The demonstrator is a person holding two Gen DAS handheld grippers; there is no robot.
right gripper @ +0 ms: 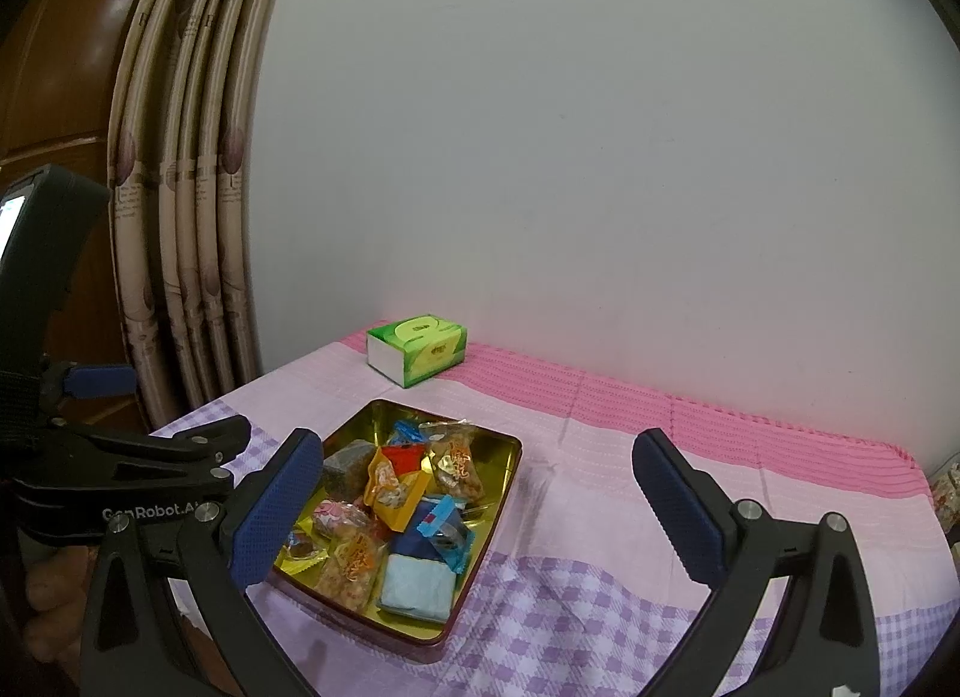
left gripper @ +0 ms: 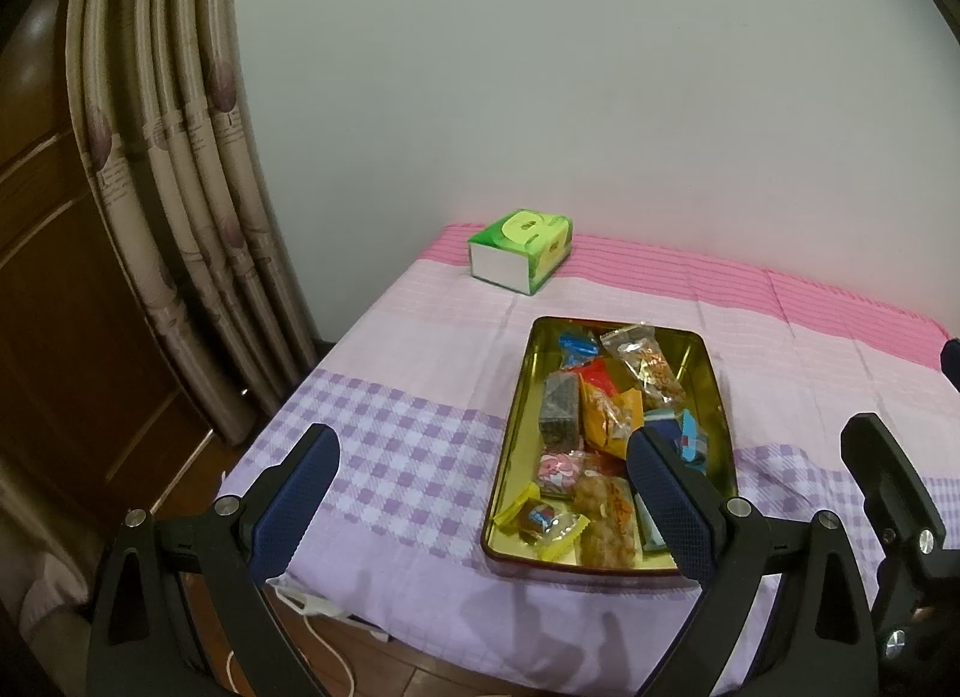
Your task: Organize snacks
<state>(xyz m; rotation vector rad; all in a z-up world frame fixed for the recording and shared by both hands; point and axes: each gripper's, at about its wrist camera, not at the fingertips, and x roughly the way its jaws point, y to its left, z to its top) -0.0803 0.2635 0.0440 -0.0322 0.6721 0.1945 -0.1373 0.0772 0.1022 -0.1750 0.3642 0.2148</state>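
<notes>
A gold metal tin [left gripper: 516, 415] [right gripper: 507, 460] lies on the checked cloth and holds several wrapped snacks: an orange pack [left gripper: 609, 412] [right gripper: 390, 487], a clear nut bag [left gripper: 651, 364] [right gripper: 459, 466], a dark bar [left gripper: 559, 409] [right gripper: 348, 469], blue packets [left gripper: 690, 436] [right gripper: 441, 520]. My left gripper [left gripper: 480, 493] is open and empty, hovering over the table's near edge, its right finger over the tin. My right gripper [right gripper: 480, 502] is open and empty above the tin's right side. The right gripper's finger [left gripper: 882, 475] shows at the right of the left wrist view.
A green tissue box [left gripper: 521, 250] [right gripper: 418, 347] stands at the back of the table near the white wall. Curtains [left gripper: 180, 156] and a wooden door [left gripper: 54, 277] are to the left. A white cable [left gripper: 324, 643] hangs below the table's front edge.
</notes>
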